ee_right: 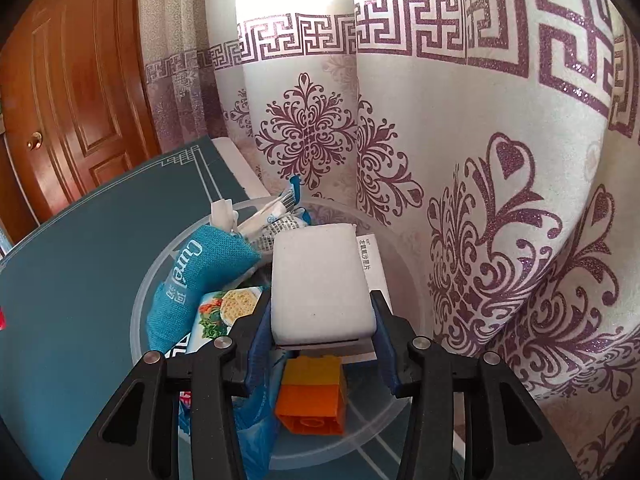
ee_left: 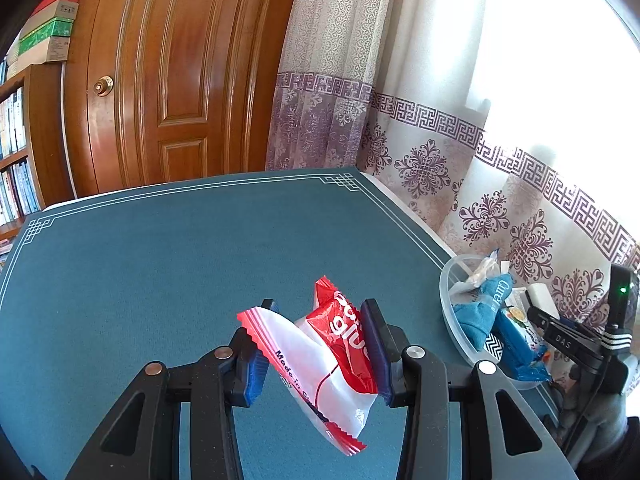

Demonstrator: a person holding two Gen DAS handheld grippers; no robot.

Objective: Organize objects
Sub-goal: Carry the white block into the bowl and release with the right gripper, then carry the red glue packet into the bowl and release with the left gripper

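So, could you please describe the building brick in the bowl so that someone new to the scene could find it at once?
Start at the clear round bowl by the teal table's curtain-side edge. Look just below the white sponge block that the right claw holds over the bowl. There lies the brick: hard yellow-and-orange plastic, among blue pouches and wrappers.

My left tool [ee_left: 320, 344] pinches a red-and-white snack wrapper [ee_left: 332, 360], crumpled and tilted, lifted above the teal surface [ee_left: 160, 264]. My right tool [ee_right: 320, 344] grips a white sponge block [ee_right: 320, 280] over the clear plastic bowl [ee_right: 404, 264], where a blue Curel pouch [ee_right: 200, 272], a cracker packet [ee_right: 228, 312] and an orange-yellow brick [ee_right: 312, 396] lie jumbled.
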